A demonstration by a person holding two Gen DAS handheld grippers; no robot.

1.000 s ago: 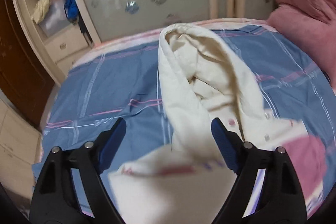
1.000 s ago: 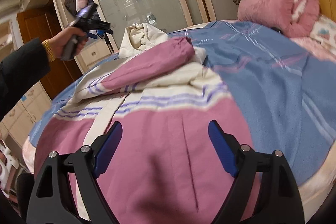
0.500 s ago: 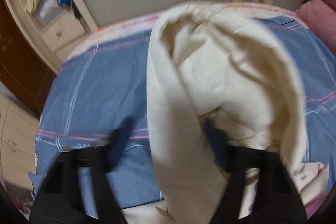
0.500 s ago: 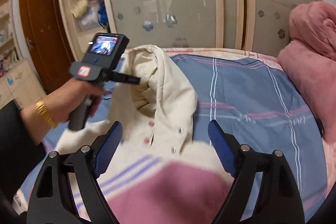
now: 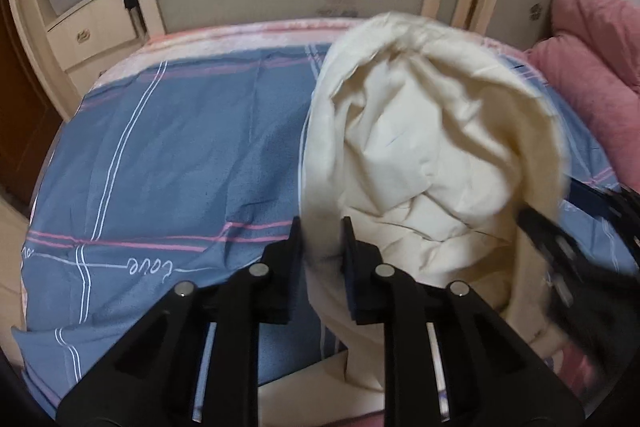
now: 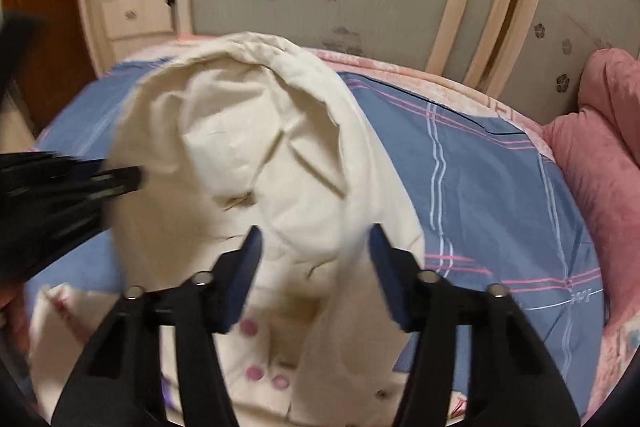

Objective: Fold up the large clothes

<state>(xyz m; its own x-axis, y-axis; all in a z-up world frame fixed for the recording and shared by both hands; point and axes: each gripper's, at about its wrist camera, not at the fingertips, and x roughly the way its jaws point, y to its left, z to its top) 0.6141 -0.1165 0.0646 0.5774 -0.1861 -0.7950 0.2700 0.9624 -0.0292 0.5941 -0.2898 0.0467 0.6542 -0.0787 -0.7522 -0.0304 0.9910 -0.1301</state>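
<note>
While left gripper [image 5: 322, 241] pinches hood [image 5: 432, 155] edge (jaws closing) | right gripper [image 6: 314, 253] straddles hood, unclamped

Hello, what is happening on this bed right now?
A person with a gripper in each hand is working on a cream hooded garment lying on a blue plaid bedsheet. The left gripper has just closed and pinches the left edge of the hood. The right gripper has been closing around the hood's other edge, but its pads do not yet press the cloth. No fold is made yet.
</note>
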